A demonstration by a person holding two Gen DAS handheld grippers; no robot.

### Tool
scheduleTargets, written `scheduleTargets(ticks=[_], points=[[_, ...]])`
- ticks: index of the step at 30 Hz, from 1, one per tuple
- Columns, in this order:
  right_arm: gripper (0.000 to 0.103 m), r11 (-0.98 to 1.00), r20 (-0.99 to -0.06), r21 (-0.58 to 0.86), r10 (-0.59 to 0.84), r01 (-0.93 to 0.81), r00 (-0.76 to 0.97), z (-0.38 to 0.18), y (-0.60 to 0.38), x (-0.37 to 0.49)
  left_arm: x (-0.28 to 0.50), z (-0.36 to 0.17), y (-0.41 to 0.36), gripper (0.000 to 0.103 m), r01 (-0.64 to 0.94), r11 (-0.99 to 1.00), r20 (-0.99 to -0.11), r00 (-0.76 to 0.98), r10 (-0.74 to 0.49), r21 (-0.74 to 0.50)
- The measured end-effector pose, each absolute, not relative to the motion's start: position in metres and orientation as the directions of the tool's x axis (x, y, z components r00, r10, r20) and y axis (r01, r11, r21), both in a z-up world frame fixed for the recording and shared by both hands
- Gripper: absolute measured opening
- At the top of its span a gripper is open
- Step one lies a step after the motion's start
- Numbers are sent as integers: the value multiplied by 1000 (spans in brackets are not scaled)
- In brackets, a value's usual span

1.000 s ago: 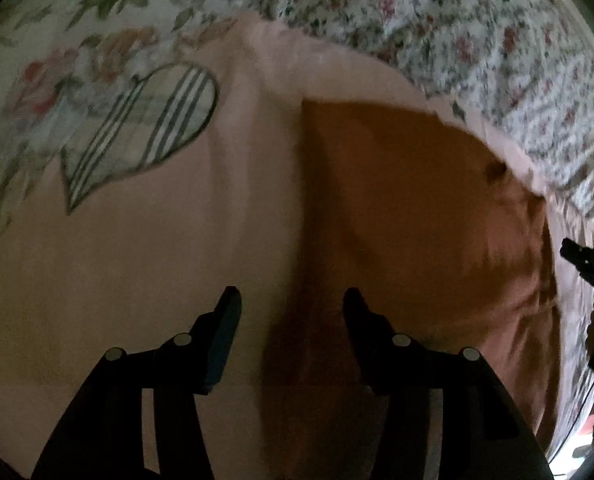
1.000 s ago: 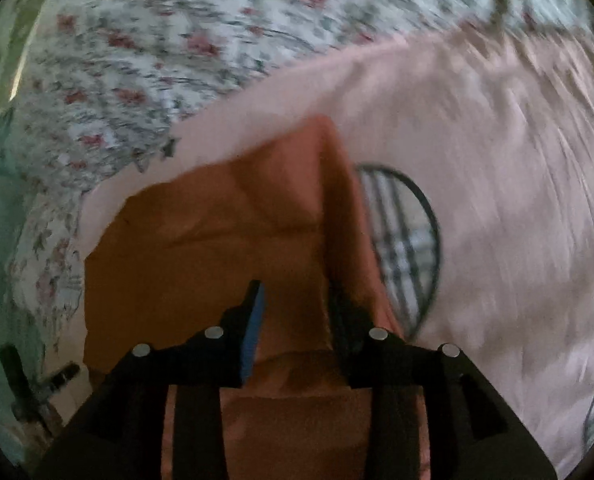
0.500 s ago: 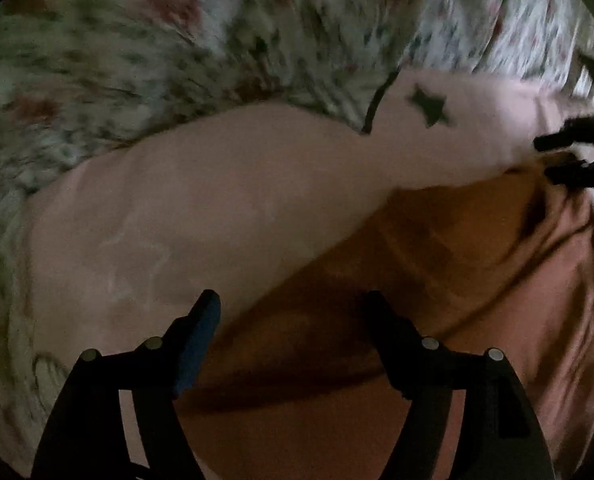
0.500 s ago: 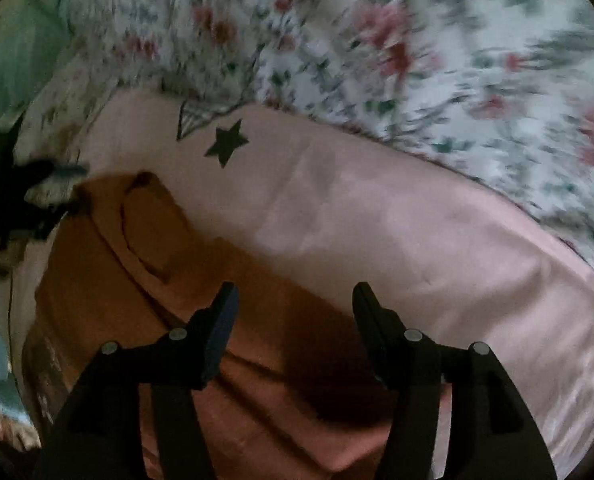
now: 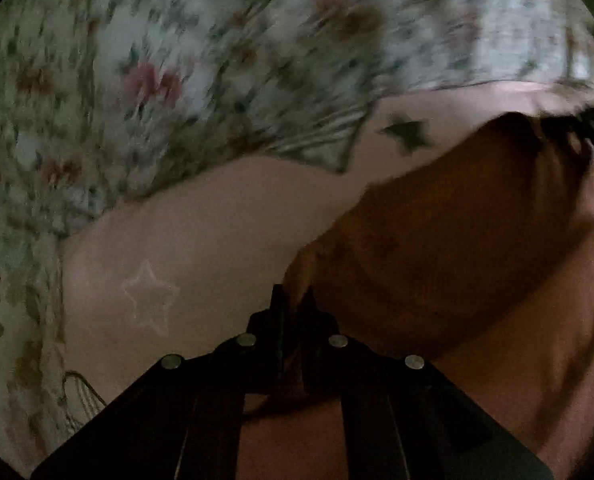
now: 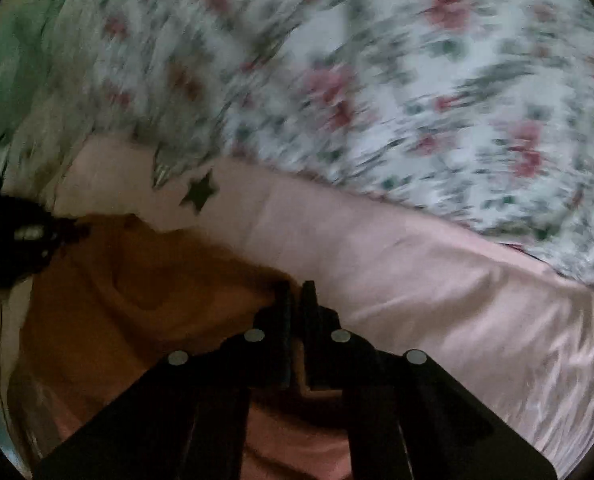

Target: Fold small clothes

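A small rust-orange garment [image 5: 457, 248] lies on a pale pink sheet [image 5: 201, 220]. My left gripper [image 5: 295, 300] is shut on the garment's left edge. In the right wrist view the same garment [image 6: 149, 280] spreads to the left, and my right gripper [image 6: 297, 292] is shut on its right edge. Each gripper shows as a dark shape at the far side of the other's view: the right gripper in the left wrist view [image 5: 589, 124], the left gripper in the right wrist view [image 6: 17, 236].
The pink sheet [image 6: 437, 280] carries a dark star [image 5: 407, 132], also in the right wrist view [image 6: 199, 194], and a white outlined star [image 5: 151, 300]. A floral bedcover [image 5: 177, 60] lies beyond it [image 6: 377, 80]. Green fabric [image 6: 13, 72] sits far left.
Both grippers have closed from wide open onto opposite edges of the orange garment. Both views are blurred by motion, and the garment edge has bunched between the fingers.
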State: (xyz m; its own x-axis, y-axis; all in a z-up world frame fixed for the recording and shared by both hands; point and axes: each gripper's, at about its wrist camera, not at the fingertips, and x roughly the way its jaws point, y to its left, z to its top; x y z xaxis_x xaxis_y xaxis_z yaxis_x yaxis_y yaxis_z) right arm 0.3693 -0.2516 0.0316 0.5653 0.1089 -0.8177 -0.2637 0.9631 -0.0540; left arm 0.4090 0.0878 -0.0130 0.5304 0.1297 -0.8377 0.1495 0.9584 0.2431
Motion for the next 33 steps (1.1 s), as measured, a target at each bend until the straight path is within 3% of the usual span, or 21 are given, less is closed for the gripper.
scheduleTargets(ticks=[3, 6, 8, 10, 16, 20, 23, 29, 33], points=[[5, 976, -864, -83, 30, -201, 503, -13, -251, 385, 420, -38, 98, 7, 60, 967, -852, 490, 186, 246], [9, 989, -867, -34, 41, -141, 497, -20, -258, 387, 418, -26, 106, 18, -29, 979, -853, 486, 192, 204], [27, 994, -853, -8, 49, -107, 519, -5, -262, 379, 406, -10, 115, 24, -68, 981, -840, 508, 192, 183], [35, 995, -832, 13, 63, -95, 552, 15, -267, 363, 389, 7, 125, 37, -94, 983, -834, 520, 186, 160], [41, 983, -820, 147, 183, -108, 542, 45, -278, 290, 293, 40, 134, 51, -152, 986, -831, 540, 134, 61], [44, 974, -838, 196, 227, -116, 497, 45, -275, 228, 209, 34, 121, 56, -190, 981, -850, 512, 122, 26], [46, 971, -855, 212, 241, -114, 460, 34, -267, 185, 146, 11, 124, 69, -245, 969, -885, 443, 141, 32], [51, 965, -875, 261, 253, -39, 412, 25, -260, 123, 54, -15, 126, 71, -319, 943, -943, 333, 12, -100], [51, 959, -871, 285, 263, -10, 414, 21, -253, 95, 32, -32, 109, 71, -323, 932, -959, 275, -75, -166]])
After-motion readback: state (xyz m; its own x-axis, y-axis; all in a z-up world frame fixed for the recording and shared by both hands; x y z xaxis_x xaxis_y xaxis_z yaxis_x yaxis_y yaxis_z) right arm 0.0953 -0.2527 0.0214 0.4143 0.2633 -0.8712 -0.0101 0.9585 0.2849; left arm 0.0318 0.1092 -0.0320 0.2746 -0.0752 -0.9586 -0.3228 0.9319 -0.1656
